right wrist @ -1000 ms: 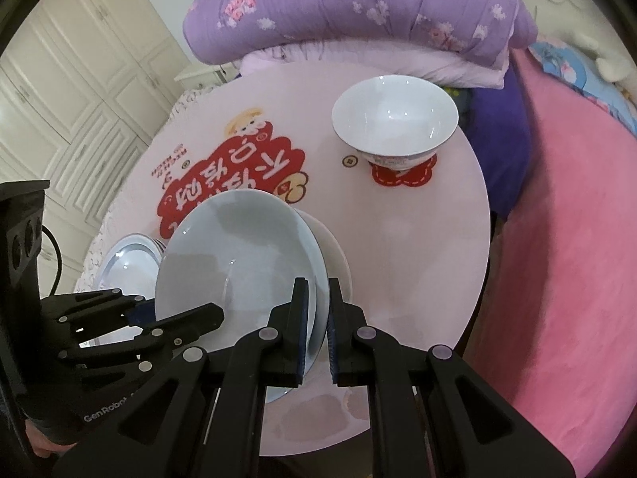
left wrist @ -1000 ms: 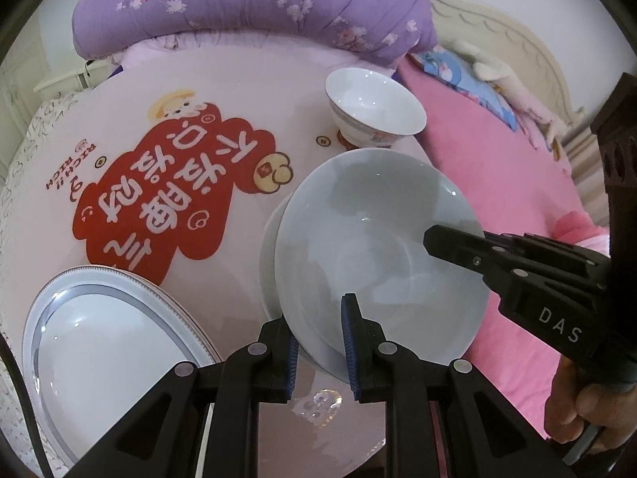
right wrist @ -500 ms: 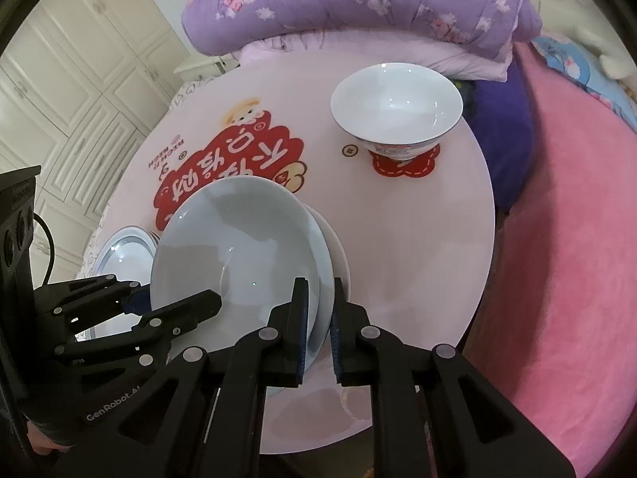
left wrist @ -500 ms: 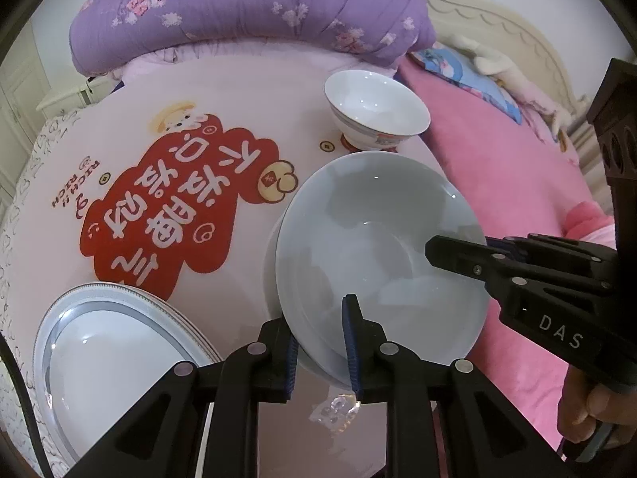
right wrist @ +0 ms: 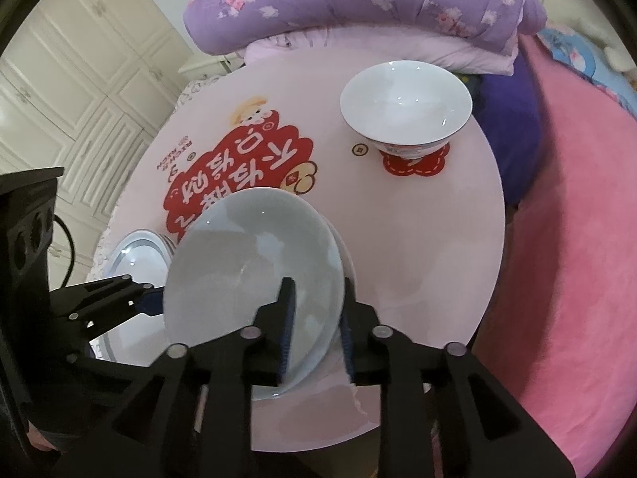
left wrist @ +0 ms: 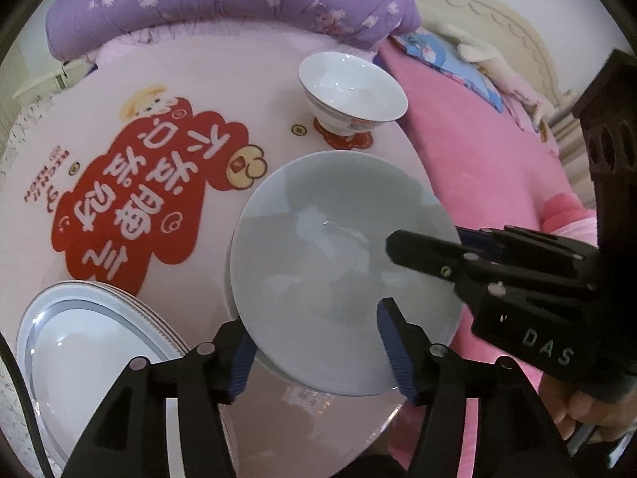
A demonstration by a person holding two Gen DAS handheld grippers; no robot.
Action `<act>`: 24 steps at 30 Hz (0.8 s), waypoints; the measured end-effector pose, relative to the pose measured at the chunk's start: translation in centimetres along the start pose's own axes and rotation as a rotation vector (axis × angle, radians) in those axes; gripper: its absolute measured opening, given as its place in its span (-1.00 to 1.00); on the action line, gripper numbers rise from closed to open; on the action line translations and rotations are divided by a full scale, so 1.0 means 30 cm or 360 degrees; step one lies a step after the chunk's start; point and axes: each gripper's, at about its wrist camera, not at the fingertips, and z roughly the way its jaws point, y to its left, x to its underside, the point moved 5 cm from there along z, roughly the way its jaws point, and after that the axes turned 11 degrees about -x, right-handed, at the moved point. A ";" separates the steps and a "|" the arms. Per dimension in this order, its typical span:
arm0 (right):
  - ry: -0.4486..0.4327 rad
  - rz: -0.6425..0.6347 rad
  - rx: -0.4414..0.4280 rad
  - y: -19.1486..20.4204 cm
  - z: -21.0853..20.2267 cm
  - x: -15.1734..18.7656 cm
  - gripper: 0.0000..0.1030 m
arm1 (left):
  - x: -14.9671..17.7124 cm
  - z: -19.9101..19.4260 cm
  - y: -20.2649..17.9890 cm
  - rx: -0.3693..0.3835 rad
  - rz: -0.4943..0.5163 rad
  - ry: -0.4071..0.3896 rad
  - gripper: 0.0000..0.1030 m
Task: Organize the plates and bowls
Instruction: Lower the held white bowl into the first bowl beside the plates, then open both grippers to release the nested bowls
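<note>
A pale grey plate [left wrist: 342, 263] lies on top of another plate on the round pink table [left wrist: 247, 79]; it also shows in the right wrist view [right wrist: 254, 263]. My left gripper [left wrist: 314, 342] is open, its jaws spread either side of the plate's near rim. My right gripper [right wrist: 316, 318] is open too, its fingers straddling the plate's right rim; its body shows in the left wrist view [left wrist: 497, 267]. A white bowl [left wrist: 350, 91] stands at the far right of the table, and it shows in the right wrist view [right wrist: 406, 103]. A stack of silver-rimmed plates [left wrist: 87, 342] sits at the near left.
A purple quilt [left wrist: 223, 0] lies beyond the table. A pink bed [right wrist: 577, 239] runs along the right. White cupboards [right wrist: 71, 71] stand at the left. The table's near edge [right wrist: 358, 434] is just under my fingers.
Both grippers have opened and let go of the grey plate, which now rests lower on the plate beneath. The left jaws spread widely, the right less.
</note>
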 end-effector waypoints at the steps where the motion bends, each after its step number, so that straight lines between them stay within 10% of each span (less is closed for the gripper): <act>1: -0.0001 0.0003 -0.0004 0.001 -0.003 -0.001 -0.44 | -0.009 0.001 0.000 0.0034 -0.0012 0.0027 0.14; 9: -0.0063 0.0006 0.0019 -0.006 -0.053 -0.035 -0.03 | -0.062 -0.034 0.015 -0.0024 -0.0001 0.0012 0.84; 24: -0.0243 0.0108 0.0056 -0.094 -0.103 -0.070 0.94 | -0.066 -0.097 0.127 -0.0255 -0.0153 -0.0243 0.96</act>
